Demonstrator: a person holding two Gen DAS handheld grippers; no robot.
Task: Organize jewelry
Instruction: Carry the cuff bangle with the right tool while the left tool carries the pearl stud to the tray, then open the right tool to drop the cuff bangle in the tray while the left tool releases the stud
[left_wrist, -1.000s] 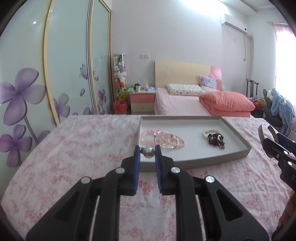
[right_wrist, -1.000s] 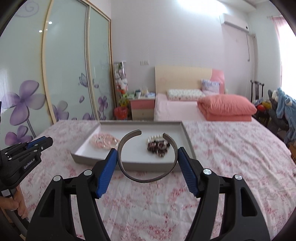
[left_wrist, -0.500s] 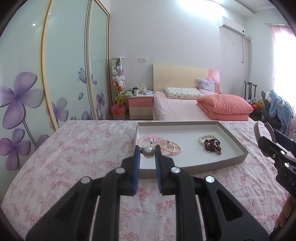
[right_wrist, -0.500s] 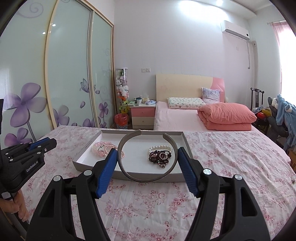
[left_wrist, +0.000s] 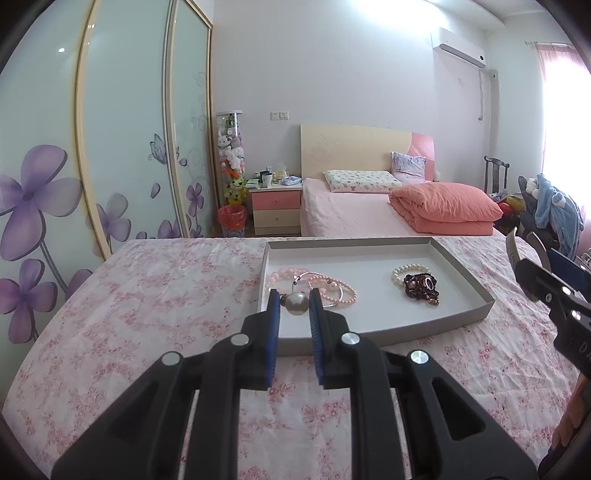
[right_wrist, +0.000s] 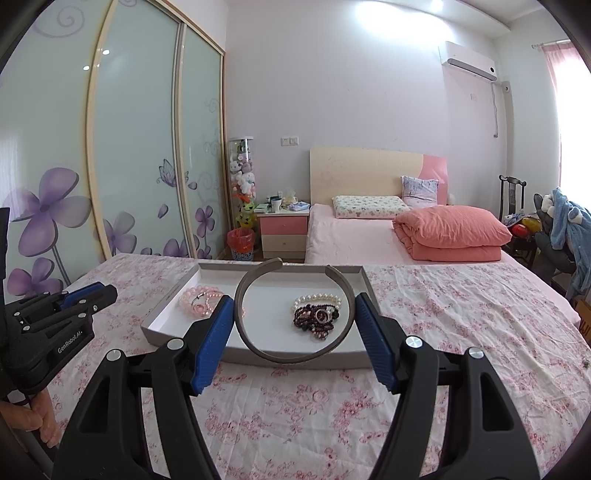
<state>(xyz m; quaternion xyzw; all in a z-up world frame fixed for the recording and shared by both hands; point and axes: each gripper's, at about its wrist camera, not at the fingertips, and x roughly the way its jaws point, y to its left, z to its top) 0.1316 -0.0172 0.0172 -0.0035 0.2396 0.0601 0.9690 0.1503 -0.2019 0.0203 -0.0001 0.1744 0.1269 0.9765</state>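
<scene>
Jewelry sits in a shallow grey tray (right_wrist: 369, 286) on the pink floral cloth of your counter (right_wrist: 461, 317): pink bead bracelets (left_wrist: 317, 286) at the tray's left, a white pearl bracelet (right_wrist: 317, 297) touching a dark bead cluster (right_wrist: 317, 319) at its right, bare floor between them. Your left gripper (left_wrist: 294, 302), nearly closed, pinches a pearl ball (left_wrist: 294, 303) over the tray's near rim. Only the right wrist view shows the whole grey open bangle (right_wrist: 291, 310), braced between the wide-set fingers of your right gripper (right_wrist: 293, 314). That bangle partly screens the tray.
</scene>
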